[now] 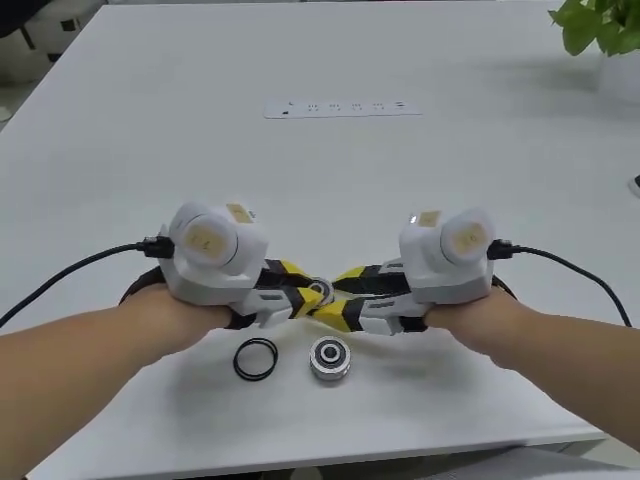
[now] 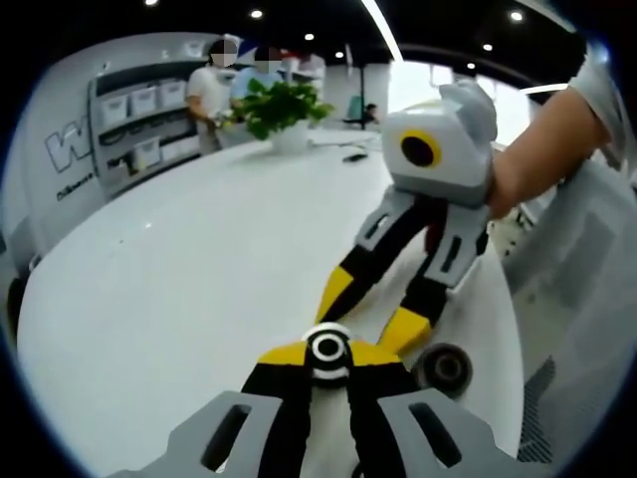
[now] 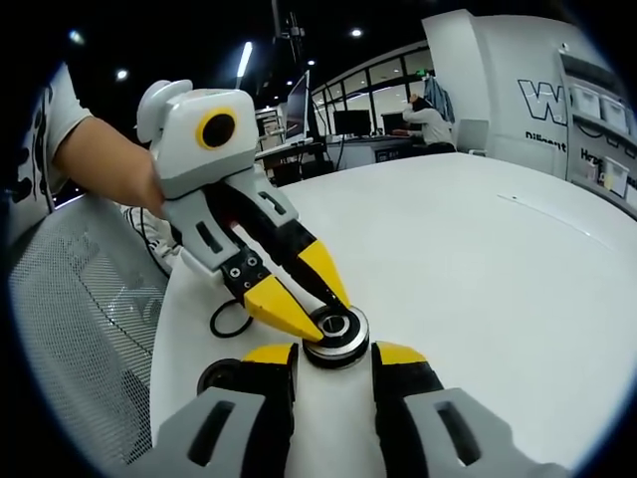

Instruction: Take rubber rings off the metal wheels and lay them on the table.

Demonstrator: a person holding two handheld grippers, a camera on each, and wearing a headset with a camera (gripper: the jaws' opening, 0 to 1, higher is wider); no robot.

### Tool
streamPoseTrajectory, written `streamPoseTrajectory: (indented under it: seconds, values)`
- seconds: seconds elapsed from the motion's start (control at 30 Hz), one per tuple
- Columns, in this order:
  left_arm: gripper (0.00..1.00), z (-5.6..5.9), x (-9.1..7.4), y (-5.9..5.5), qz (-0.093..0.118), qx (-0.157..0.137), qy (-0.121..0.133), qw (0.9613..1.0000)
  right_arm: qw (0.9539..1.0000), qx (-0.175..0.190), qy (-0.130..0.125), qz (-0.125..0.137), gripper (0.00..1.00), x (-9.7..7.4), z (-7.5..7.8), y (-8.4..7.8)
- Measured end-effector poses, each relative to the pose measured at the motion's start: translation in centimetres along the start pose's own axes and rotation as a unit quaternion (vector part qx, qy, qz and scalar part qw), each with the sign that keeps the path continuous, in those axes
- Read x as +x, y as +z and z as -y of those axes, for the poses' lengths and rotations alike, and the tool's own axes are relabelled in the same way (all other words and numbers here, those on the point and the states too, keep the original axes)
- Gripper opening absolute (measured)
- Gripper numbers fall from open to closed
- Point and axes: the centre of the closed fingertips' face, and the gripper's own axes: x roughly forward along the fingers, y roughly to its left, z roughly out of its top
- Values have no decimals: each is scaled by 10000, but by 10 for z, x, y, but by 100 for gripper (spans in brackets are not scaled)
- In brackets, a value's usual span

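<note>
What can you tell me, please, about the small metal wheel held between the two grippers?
This small round silver metal wheel has a shiny rim, a dark centre and a dark, rubbery-looking band round its edge. It sits near the front of the white table, clasped between the yellow-tipped jaws of the right gripper, while the left gripper pinches its rim from the opposite side. Whether it rests on the table is unclear.

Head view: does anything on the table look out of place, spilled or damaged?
Nothing stands out. One black rubber ring lies flat on the table beside a loose metal wheel, apart from it. The left gripper and right gripper meet on a second wheel.
</note>
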Motion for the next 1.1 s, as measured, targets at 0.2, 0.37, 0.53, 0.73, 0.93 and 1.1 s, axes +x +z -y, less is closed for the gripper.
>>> streamPoseTrajectory:
  seconds: [0.2,0.37,0.53,0.73,0.93,1.1]
  values:
    - [13,1,0,0,9,-4,8,10000,10000,4,-33,17,24,0,2,0]
    - [13,0,0,0,24,-7,14,10000,10000,-44,-32,-24,20,-5,2,-3]
    - [13,0,0,0,26,-24,25,10000,10000,-29,-50,-28,14,-9,4,-6]
    - [13,0,0,0,20,-44,35,10000,10000,-31,-60,-53,10,-10,4,-6]
    - [13,0,0,0,17,-48,54,10000,9999,63,-115,-72,3,-11,7,-7]
    - [13,-1,0,0,10,-8,74,10000,9996,197,-162,-99,1,-11,9,-7]
